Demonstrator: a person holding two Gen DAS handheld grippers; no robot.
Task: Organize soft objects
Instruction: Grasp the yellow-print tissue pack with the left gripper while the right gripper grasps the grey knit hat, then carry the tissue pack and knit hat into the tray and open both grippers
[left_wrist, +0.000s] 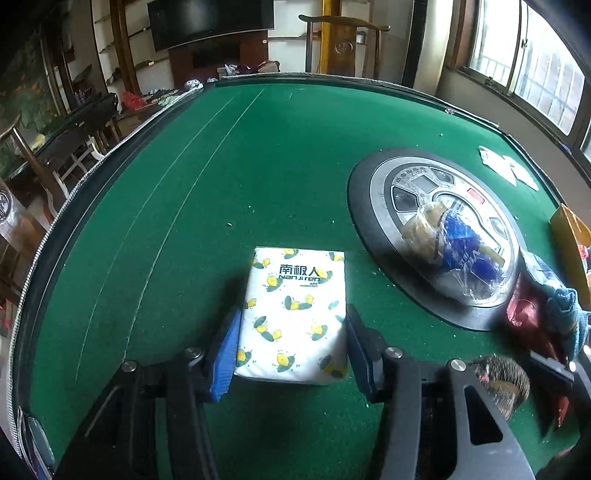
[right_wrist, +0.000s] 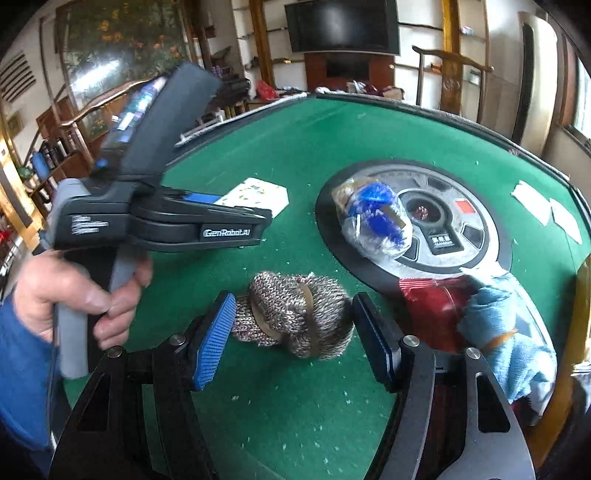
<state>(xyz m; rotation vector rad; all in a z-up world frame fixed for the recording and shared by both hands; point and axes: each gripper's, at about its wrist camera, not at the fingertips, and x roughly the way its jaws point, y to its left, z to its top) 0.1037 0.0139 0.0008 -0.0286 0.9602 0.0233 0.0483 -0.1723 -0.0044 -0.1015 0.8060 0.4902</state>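
A white tissue pack (left_wrist: 295, 314) with lemon prints lies on the green felt table (left_wrist: 184, 221). My left gripper (left_wrist: 291, 343) has a finger on each side of the pack, pads against its edges. The pack also shows in the right wrist view (right_wrist: 258, 194), behind the left gripper's body. A brown knitted bundle (right_wrist: 295, 314) with bands lies between the fingers of my right gripper (right_wrist: 291, 332), which is open with gaps on both sides. The bundle shows in the left wrist view (left_wrist: 502, 380) at the lower right.
A round control panel (right_wrist: 443, 229) sits mid-table with a plastic-wrapped blue item (right_wrist: 373, 218) on it. A red packet (right_wrist: 432, 306) and a light blue cloth (right_wrist: 506, 332) lie at the right. White papers (right_wrist: 546, 206) lie near the far right edge.
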